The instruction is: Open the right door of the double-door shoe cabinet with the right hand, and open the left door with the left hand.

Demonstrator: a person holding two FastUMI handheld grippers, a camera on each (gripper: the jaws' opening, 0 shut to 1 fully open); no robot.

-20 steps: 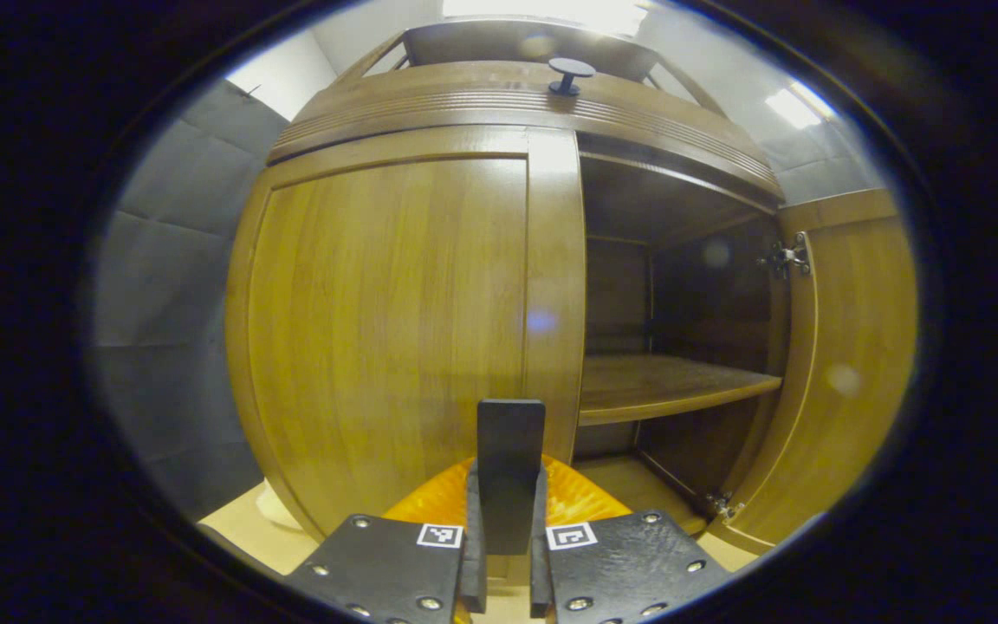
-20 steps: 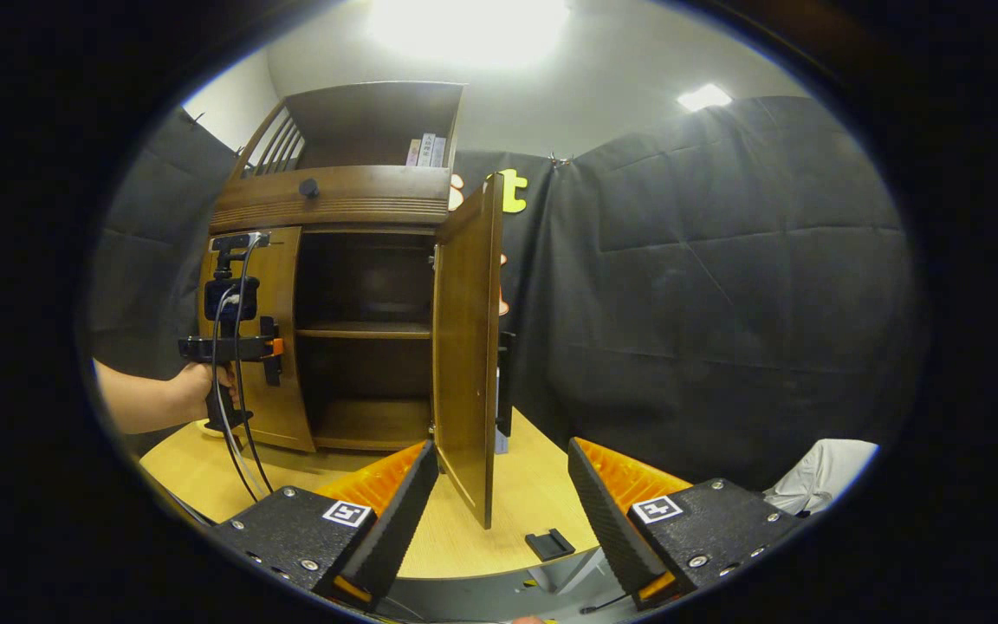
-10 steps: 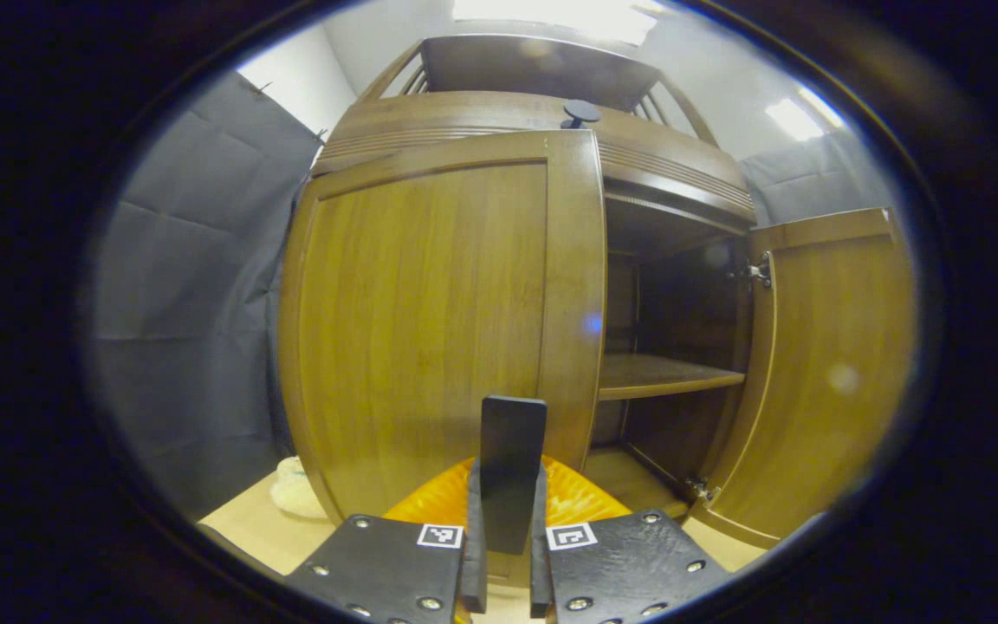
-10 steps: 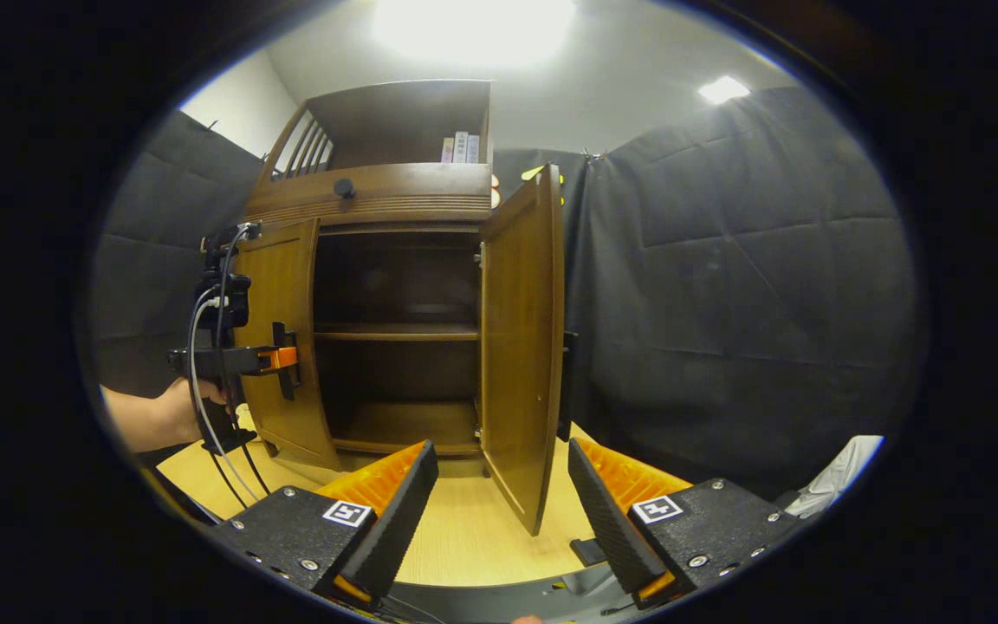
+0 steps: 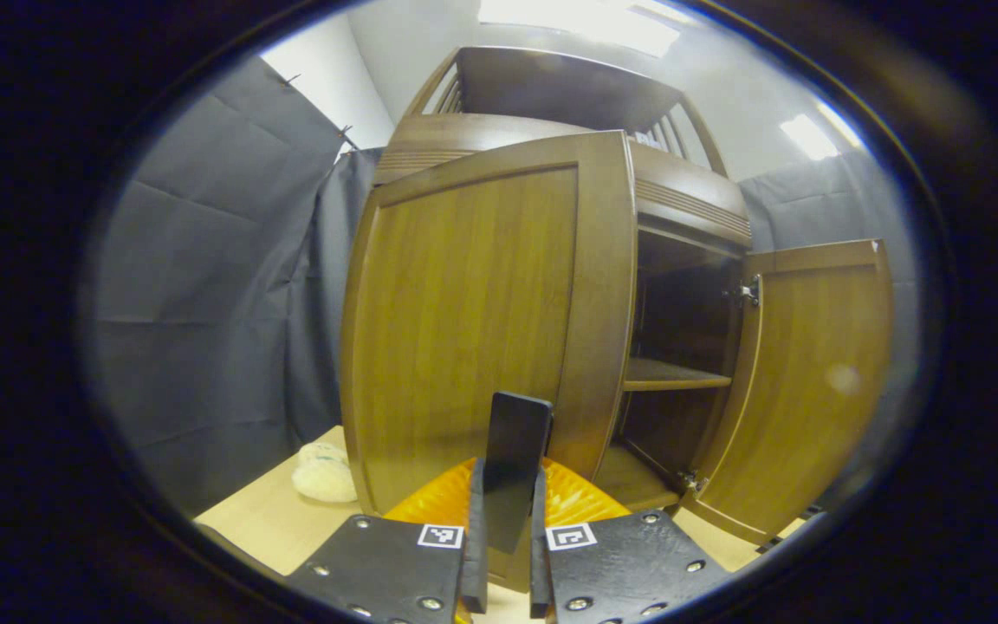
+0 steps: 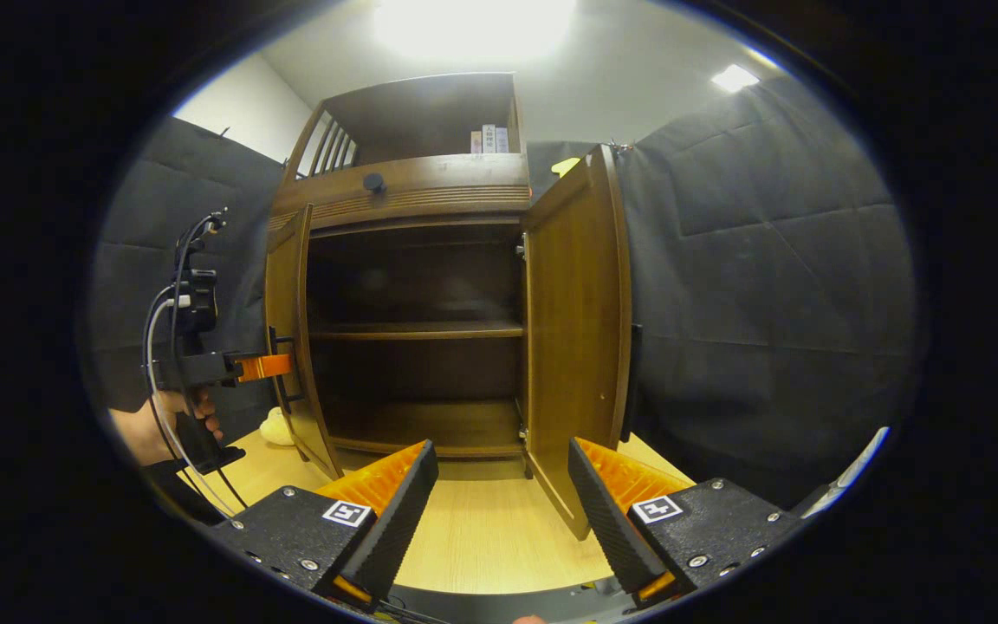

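Observation:
The wooden shoe cabinet stands on a light table with both doors swung out. In the left gripper view my left gripper is shut on the flat black handle of the left door, which stands partly open. The right door hangs wide open beside the dark shelf. In the right gripper view my right gripper is open and holds nothing, a little in front of the right door. Farther left there, a hand holds the left gripper at the left door.
A small cream soft thing lies on the table by the cabinet's left foot. A black knob sits on the drawer above the doors, with books on the top shelf. Black cloth walls stand close on both sides.
The left door has swung outward from shut to partly open, with my left gripper on its handle. The right door now stands wider open, and my right gripper stays open and free of it.

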